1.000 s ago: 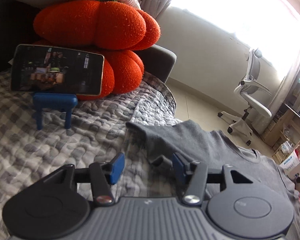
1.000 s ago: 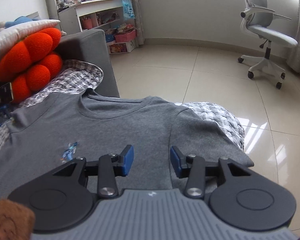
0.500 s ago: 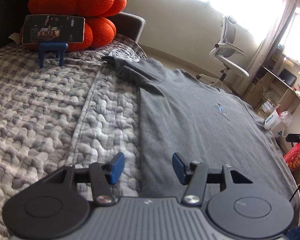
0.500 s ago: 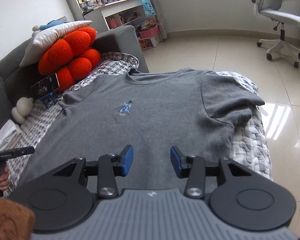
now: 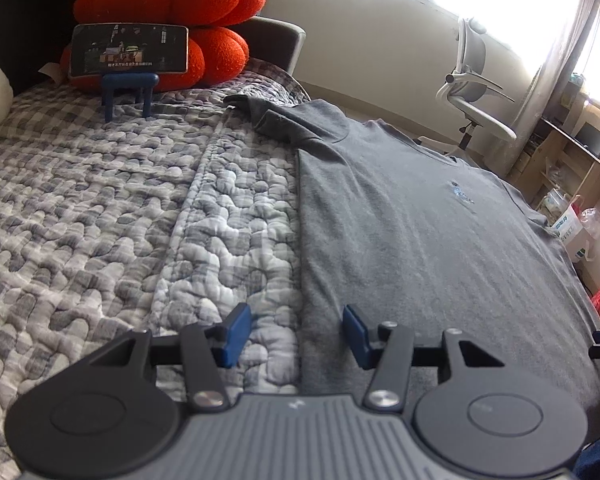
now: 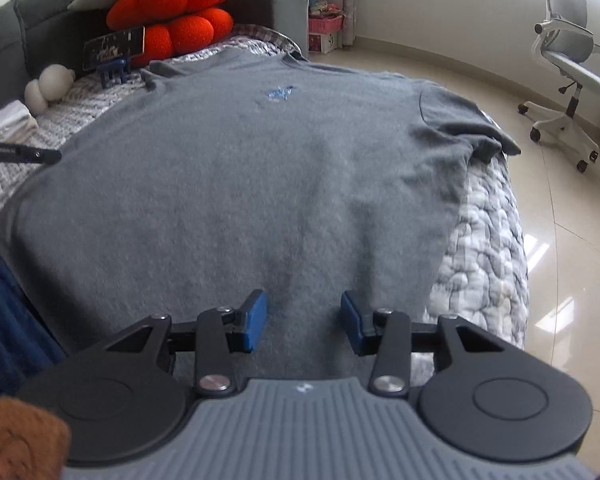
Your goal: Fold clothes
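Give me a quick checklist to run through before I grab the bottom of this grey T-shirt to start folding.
1. T-shirt spread flat on the quilt, front up: ok.
2. Left gripper open and empty, straddling the shirt's side edge: ok.
3. Right gripper open and empty, over the lower part of the shirt: ok.
4. Sleeves laid out: not ok. The left sleeve is bunched, and the right sleeve hangs past the quilt edge.
5. Hem position under the grippers: cannot tell, the gripper bodies hide it.
6. Fold path free of the phone on its stand: ok, it stands well beyond the shirt by the orange cushions.
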`<state>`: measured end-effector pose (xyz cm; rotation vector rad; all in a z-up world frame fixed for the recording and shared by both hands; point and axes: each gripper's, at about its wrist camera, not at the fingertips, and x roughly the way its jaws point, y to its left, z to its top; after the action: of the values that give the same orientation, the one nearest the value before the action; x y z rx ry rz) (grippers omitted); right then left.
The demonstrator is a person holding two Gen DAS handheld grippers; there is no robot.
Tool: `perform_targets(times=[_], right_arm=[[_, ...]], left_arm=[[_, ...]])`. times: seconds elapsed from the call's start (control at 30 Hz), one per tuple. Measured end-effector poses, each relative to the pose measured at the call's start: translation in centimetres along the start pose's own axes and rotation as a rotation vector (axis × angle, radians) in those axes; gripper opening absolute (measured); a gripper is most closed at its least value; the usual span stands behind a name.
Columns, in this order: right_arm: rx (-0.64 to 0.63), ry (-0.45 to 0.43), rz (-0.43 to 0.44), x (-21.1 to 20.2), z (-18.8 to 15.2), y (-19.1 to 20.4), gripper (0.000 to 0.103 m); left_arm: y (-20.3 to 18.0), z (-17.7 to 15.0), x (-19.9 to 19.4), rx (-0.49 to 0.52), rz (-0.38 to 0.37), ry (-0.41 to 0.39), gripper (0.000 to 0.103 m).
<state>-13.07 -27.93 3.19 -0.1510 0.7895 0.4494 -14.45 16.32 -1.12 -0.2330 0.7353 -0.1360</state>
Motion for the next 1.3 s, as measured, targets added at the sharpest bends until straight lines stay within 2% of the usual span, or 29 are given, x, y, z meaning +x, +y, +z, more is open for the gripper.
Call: perform_targets(times=[0.37, 0.47, 0.57, 0.77, 1.03, 1.1, 1.17, 1.3], right_arm=[[0.061, 0.004, -0.043, -2.5, -2.6, 0.3, 0.045], [0.084, -0.003, -0.059, -3.5, -2.7, 0.5, 0.046], [0.126, -0.081, -0.051, -6.4, -1.2, 0.4, 0.046], [0.155, -0.265, -0.003, -12.6, 3.6, 1.2, 0.046], [0.186, -0.486, 0.143, -19.2, 9.5, 2.9, 0.049], [0.177, -0.539, 0.169, -20.7, 10.7, 3.5, 0.054], [0.151, -0.574, 0.180, -21.8, 11.3, 4.4, 0.061], [0.073, -0.559, 0.222, -21.2, 12.2, 7.1, 0.062]], left_arm=[[-0.5, -1.2, -1.3, 0.068, 0.038, 0.023, 0.051], [-0.1, -0.4, -1.7, 0.069, 0.029, 0.058, 0.051], [0.7, 1.1, -2.9, 0.048, 0.042, 0.062, 0.046], [1.2, 4.4, -6.6, -0.016, 0.048, 0.009, 0.046], [-1.9, 10.3, -10.8, -0.055, 0.060, -0.096, 0.047], [-3.2, 11.5, -11.3, -0.038, 0.051, -0.116, 0.047], [-4.3, 12.4, -11.4, -0.029, 0.061, -0.130, 0.047], [-4.7, 13.0, -11.0, -0.078, 0.028, -0.128, 0.047]])
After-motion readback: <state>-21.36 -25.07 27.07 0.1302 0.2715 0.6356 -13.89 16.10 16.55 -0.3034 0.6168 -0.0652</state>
